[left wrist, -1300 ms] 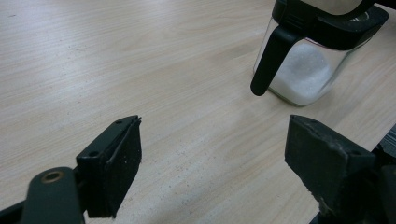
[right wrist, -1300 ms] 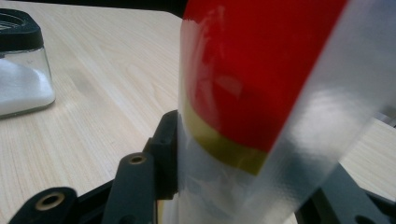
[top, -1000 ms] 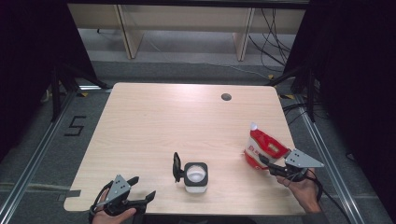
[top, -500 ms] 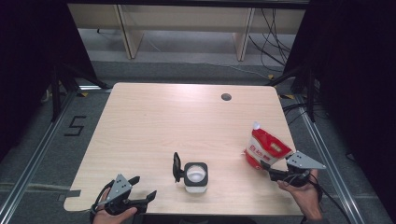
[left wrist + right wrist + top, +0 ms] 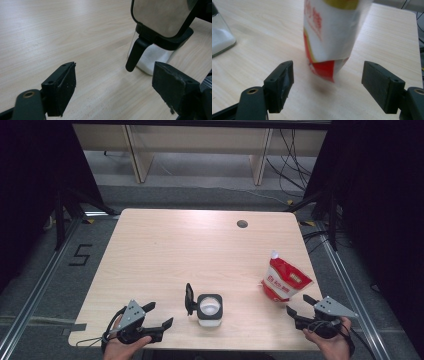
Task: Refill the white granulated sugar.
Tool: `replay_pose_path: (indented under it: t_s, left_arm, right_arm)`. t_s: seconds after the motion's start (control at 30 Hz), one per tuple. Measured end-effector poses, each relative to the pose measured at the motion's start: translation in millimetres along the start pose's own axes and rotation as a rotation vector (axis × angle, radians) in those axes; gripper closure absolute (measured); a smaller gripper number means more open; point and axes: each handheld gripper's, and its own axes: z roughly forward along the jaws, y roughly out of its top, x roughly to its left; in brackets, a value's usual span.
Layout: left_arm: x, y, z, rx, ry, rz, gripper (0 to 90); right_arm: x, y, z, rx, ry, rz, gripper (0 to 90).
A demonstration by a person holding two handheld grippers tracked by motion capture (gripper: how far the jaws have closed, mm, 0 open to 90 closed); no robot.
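Table [image 5: 165, 250] is carrying everything I am working with, and I am taking the jar [image 5: 210, 309] near the middle of its near edge as my landmark.

Left of the jar, my left gripper [image 5: 160, 316] is sitting low over the near edge in my left hand [image 5: 125, 347], its grey plate on top and its tips pointing toward the jar. In the left gripper view its jaws are standing spread with nothing between them. The jar [image 5: 152, 55] is rising just beyond them on that side, a black lever hanging down its glass wall and the raised lid [image 5: 162, 15] showing a dull metal face.

The jar itself is standing upright, square, with a black collar and white powder inside. Its lid [image 5: 189, 299] is flipped open and is standing on edge at the jar's left.

Right of the jar and a little farther back, the pouch [image 5: 284, 281] is standing upright by itself, red and white, its torn corner pointing up. In the right gripper view the pouch [image 5: 332, 37] is looming blurred just ahead of the tips, and a corner of the jar [image 5: 220, 37] is showing at the far left.

Right of the jar and nearer me than the pouch, my right gripper [image 5: 299, 304] is hovering in my right hand [image 5: 330, 345]. Its jaws have just been opening and are standing wide, apart from the pouch, with only bare wood between them.
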Motion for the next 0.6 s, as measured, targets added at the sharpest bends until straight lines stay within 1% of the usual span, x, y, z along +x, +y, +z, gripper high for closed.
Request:
replay_pose_path:
  t_s: [0.03,0.07,0.1,0.13,0.17,0.2,0.27,0.3,0.33,0.37,0.4,0.43,0.47,0.5,0.53,0.57,0.6]
  left_arm:
    - [-0.6,2.4,-0.8,0.004,0.010,-0.003,21.4]
    - [-0.3,5.7,-0.5,-0.004,0.004,0.005,22.3]
    - [-0.7,8.4,-0.1,-0.008,0.000,0.003,24.6]
    - [-1.6,11.1,-0.5,-0.007,0.006,0.007,28.0]
    - [-1.6,11.1,-0.5,-0.007,0.006,0.007,29.4]
    - [-3.5,18.5,1.0,-0.015,-0.005,0.025,30.9]
    - [-6.5,26.5,3.3,-0.019,-0.014,0.035,35.2]
    - [-6.5,26.5,3.3,-0.019,-0.014,0.035,37.1]
    - [-8.7,31.9,4.6,-0.017,-0.020,0.049,39.3]
    - [-8.7,31.9,4.6,-0.017,-0.020,0.049,41.2]
    - [-10.6,36.1,5.3,-0.016,-0.019,0.062,42.3]
    - [-11.7,37.8,5.5,-0.014,-0.016,0.062,42.6]
    - [-12.5,38.8,5.6,-0.012,-0.017,0.059,42.6]
    - [-13.6,40.0,5.8,-0.009,-0.016,0.056,42.6]
    - [-13.6,40.8,5.8,-0.008,-0.014,0.063,42.7]
    - [-13.3,41.7,6.6,-0.017,-0.023,0.072,42.9]
    - [-14.0,42.6,6.3,-0.014,-0.019,0.064,43.1]
  right_arm:
    - [3.3,0.2,-1.9,0.011,0.002,0.007,26.1]
    - [3.5,-0.2,-1.8,0.001,0.008,-0.026,26.1]
    - [7.4,-0.5,-3.4,0.005,0.009,-0.023,26.0]
    - [12.0,-1.3,-5.3,0.022,-0.002,-0.008,25.8]
    - [11.9,-1.2,-5.2,0.021,0.005,-0.038,25.8]
    - [12.9,-2.0,-4.7,0.025,0.013,-0.051,25.8]
    - [15.2,-3.4,-6.2,0.035,0.005,-0.051,25.7]
    - [16.2,-4.1,-7.2,0.038,0.010,-0.050,25.7]
    - [17.8,-4.7,-8.0,0.038,0.008,-0.050,25.7]
    - [19.5,-5.2,-9.5,0.047,-0.001,-0.054,25.7]
    - [20.8,-5.9,-11.2,0.048,-0.005,-0.064,25.7]
    - [20.2,-6.1,-11.8,0.038,-0.017,-0.095,25.6]
    - [20.6,-6.6,-12.2,0.035,-0.018,-0.111,25.4]
    - [22.8,-7.4,-13.8,0.054,-0.017,-0.088,25.3]
    - [23.2,-7.9,-13.3,0.052,0.001,-0.090,25.4]
    - [23.4,-7.6,-13.4,0.054,0.008,-0.098,25.4]
    - [23.3,-7.6,-14.0,0.039,-0.017,-0.116,25.4]
